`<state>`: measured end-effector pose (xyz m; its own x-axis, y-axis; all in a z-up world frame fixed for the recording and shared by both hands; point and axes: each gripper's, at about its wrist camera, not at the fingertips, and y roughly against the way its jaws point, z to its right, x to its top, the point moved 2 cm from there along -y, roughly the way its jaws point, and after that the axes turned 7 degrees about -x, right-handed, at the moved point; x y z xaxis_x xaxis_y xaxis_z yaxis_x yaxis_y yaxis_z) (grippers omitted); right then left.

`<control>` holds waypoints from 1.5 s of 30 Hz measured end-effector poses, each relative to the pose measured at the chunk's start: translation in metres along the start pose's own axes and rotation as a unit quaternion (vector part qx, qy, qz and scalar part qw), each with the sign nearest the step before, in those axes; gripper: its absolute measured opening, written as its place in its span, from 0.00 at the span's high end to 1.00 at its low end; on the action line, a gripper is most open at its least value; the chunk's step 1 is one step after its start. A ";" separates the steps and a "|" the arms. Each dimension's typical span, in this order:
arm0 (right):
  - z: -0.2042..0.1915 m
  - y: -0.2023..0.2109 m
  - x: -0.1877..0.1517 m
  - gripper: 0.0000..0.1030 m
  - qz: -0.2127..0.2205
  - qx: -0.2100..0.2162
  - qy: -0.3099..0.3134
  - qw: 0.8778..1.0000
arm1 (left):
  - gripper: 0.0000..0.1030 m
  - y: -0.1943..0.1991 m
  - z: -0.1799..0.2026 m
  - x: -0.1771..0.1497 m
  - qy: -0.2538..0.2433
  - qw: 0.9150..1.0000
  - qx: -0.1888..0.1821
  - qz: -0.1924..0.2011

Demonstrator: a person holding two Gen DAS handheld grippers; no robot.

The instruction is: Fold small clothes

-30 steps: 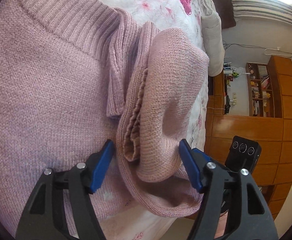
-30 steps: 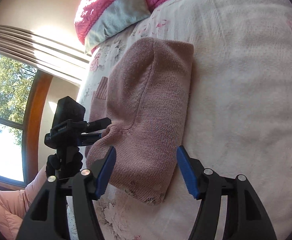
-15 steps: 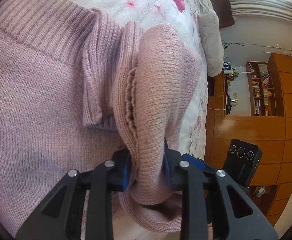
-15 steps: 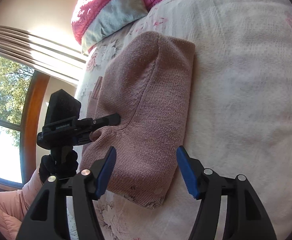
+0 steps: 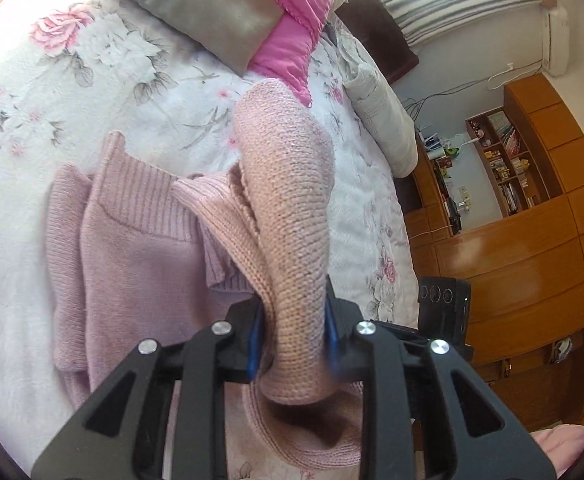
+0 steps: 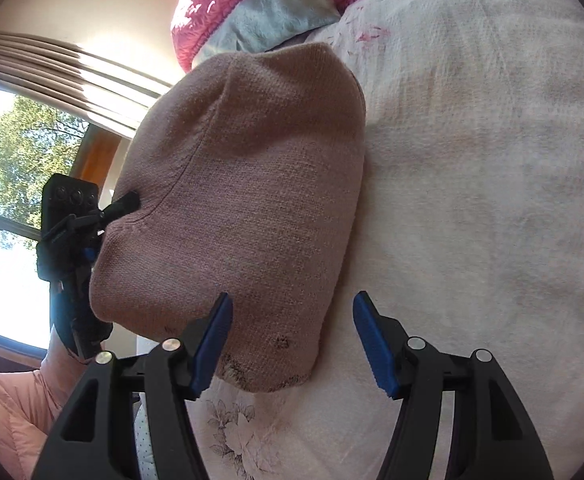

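Room: a bedroom with a bed under a white floral bedspread (image 5: 140, 92), pink and grey pillows (image 5: 228, 4) at its head, orange wooden cabinets and bookshelves (image 5: 532, 208) along one wall and a bright window with a tree outside (image 6: 8, 160) on the other side.
Garment: a small dusty-pink knitted sweater (image 5: 140, 272) lies on the bedspread near the foot of the bed, ribbed hem (image 5: 140, 204) showing, with one side of it raised off the bed in a thick doubled fold.
Progress: I would judge the fold about half done; from the right wrist view the sweater (image 6: 252, 184) already reads as a narrow, rounded bundle, but the lifted part is not yet laid down and nothing has been smoothed flat.
Left hand: the left gripper (image 5: 292, 332) is clenched, its blue-padded fingers (image 5: 254, 340) pinching the lifted fold and holding it above the rest of the sweater, angled towards the pillows.
Right hand: the right gripper (image 6: 292, 340) hangs low over the near end of the bundle with its fingers (image 6: 216, 336) spread wide and released, one finger over the knit, the other over bare bedspread, holding nothing.
Left to do: carry the raised flap across, set it down, then press the stack tidy.
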<state>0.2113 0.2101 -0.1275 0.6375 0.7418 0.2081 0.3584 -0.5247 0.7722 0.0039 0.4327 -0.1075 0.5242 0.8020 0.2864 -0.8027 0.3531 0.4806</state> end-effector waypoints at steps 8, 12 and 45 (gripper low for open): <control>-0.028 -0.040 -0.006 0.38 -0.035 0.010 0.022 0.999 | 0.77 0.016 -0.088 -0.014 0.065 0.997 0.042 -0.010; -0.039 -0.062 -0.013 0.38 -0.057 -0.012 0.041 0.997 | 0.77 0.008 -0.120 -0.021 0.092 0.995 0.027 0.001; -0.017 -0.053 -0.051 0.28 -0.075 -0.022 -0.002 0.997 | 0.95 0.067 -0.097 -0.123 0.083 0.992 0.093 -0.007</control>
<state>0.1483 0.2076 -0.1688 0.5816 0.8090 0.0852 0.4196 -0.3881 0.8206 -0.1414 0.4045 -0.1910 0.4688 0.8711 0.1462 -0.7215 0.2821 0.6324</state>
